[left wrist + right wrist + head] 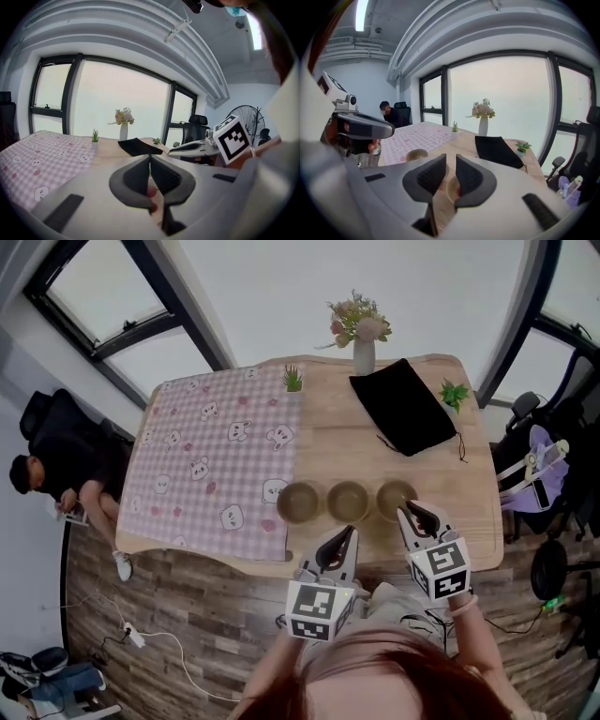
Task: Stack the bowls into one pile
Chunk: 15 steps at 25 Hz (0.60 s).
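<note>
Hovering by right bowl point(390, 493), right claw point(411, 510) slightly parted; left claw point(348, 532) closed.

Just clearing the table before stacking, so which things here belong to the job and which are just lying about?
Job: three brown round bowls, left, middle, right.
Lying about: pink checked tablecloth; black fabric pouch; white vase of flowers; two small green potted plants.

A light wooden desk point(337, 446) stands on grey-brown plank flooring point(216, 615); tall black-framed windows point(94, 296) rise beyond its far edge.
</note>
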Motion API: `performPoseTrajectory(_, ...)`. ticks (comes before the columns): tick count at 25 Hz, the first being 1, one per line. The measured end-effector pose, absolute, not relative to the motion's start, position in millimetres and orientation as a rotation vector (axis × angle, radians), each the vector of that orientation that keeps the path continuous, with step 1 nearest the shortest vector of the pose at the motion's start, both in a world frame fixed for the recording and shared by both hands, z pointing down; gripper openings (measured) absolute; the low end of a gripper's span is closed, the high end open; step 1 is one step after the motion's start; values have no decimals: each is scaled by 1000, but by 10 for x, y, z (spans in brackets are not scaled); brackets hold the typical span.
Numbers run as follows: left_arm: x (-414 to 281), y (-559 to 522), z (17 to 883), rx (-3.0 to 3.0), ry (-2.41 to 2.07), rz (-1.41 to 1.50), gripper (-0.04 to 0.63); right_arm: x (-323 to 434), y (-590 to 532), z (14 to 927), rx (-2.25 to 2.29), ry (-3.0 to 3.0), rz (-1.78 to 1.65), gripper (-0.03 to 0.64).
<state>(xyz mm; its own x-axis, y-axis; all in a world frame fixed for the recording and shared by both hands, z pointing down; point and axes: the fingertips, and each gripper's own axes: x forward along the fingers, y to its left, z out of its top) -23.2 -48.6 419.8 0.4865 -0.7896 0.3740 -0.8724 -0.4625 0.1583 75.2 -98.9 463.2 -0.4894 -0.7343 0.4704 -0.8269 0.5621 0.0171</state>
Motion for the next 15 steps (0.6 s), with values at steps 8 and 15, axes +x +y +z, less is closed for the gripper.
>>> performPoseTrajectory(8, -311, -639, 4365, 2379, -1370, 385, 12, 841, -1217, 4879, 1245, -2293, 334, 71)
performPoseTrajectory(15, -390, -891, 4399, 2352, -1399, 396, 12, 968, -1443, 5157, 1212, -2240, 376, 75)
